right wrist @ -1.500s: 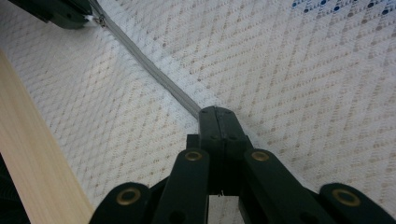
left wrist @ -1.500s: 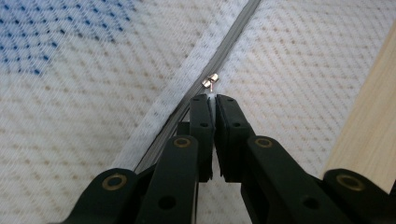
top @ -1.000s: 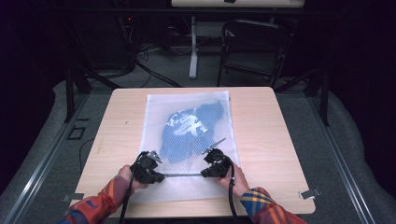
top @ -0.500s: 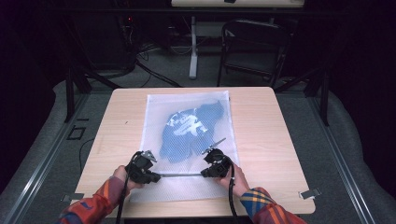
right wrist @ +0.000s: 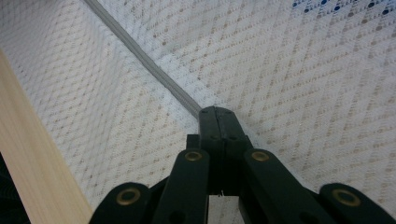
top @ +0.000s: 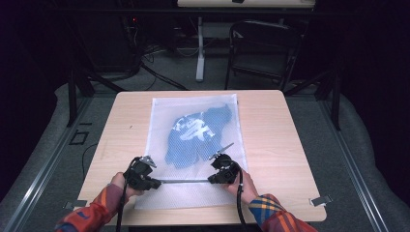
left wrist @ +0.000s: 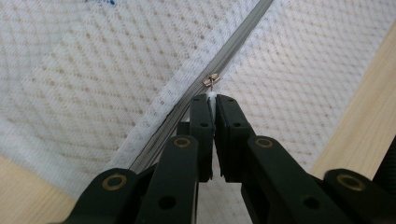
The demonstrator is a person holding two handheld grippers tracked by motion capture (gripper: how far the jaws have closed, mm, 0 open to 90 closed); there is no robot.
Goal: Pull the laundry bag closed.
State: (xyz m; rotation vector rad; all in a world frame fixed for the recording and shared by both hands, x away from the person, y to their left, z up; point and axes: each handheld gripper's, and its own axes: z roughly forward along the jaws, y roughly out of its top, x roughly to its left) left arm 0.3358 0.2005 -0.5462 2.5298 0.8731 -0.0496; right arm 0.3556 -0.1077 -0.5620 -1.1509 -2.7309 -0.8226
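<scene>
Wooden table, mesh bag: left gripper pinching zipper pull, right gripper clamping zipper tape (anchoring). Next, likely: steady slide along zipper.

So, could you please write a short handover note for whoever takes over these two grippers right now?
Left gripper: shut on the white pull tab at the small metal zipper slider.
Right gripper: shut on the mesh at the grey zipper line.
The white mesh zip bag lies flat on the light wooden table, with a blue patterned garment inside.
Done: both grips set along the zipper.
Left: running the slider along it; how far it is zipped is hard to tell.
</scene>
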